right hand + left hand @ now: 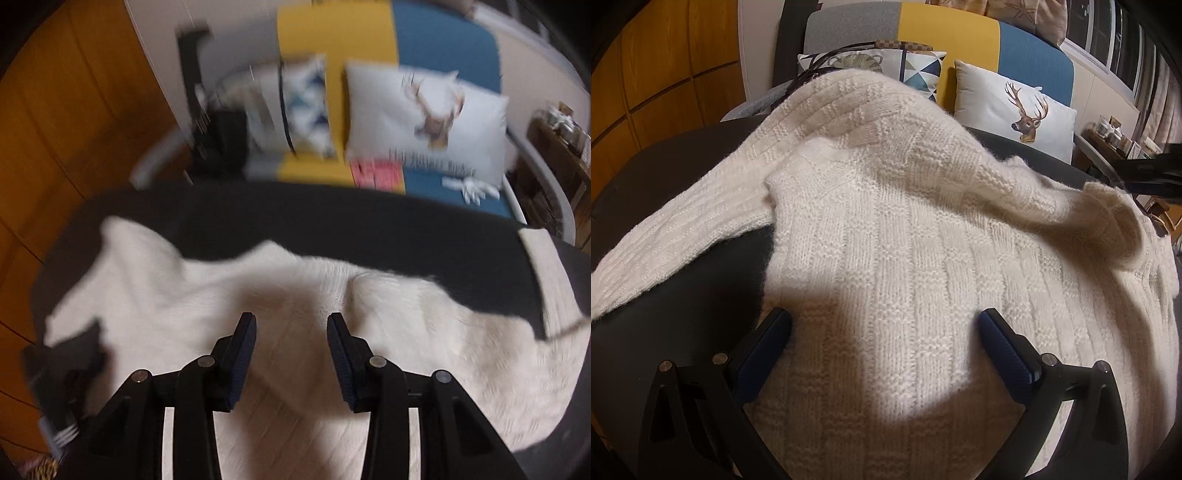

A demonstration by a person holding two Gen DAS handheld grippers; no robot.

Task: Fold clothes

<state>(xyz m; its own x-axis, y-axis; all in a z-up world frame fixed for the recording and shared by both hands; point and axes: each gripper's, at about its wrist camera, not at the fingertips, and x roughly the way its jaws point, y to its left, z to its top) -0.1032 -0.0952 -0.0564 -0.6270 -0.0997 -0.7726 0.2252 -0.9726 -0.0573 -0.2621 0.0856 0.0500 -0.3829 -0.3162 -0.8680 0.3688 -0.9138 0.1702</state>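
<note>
A cream knitted sweater (886,229) lies spread on a dark round table (683,158). One sleeve (676,236) runs out to the left, and the other is folded across the body toward the right. My left gripper (886,328) hovers over the sweater's body, open wide with nothing between its fingers. In the blurred right wrist view my right gripper (291,328) is open above the sweater (166,295), its pads (245,347) holding nothing. The right gripper shows as a dark shape (1152,177) at the left wrist view's right edge.
Behind the table stands a sofa (945,33) with grey, yellow and blue panels. On it lie a deer pillow (1015,110) and a geometric pillow (916,70). A wooden wall (646,74) is on the left. A cluttered shelf (1115,140) is on the right.
</note>
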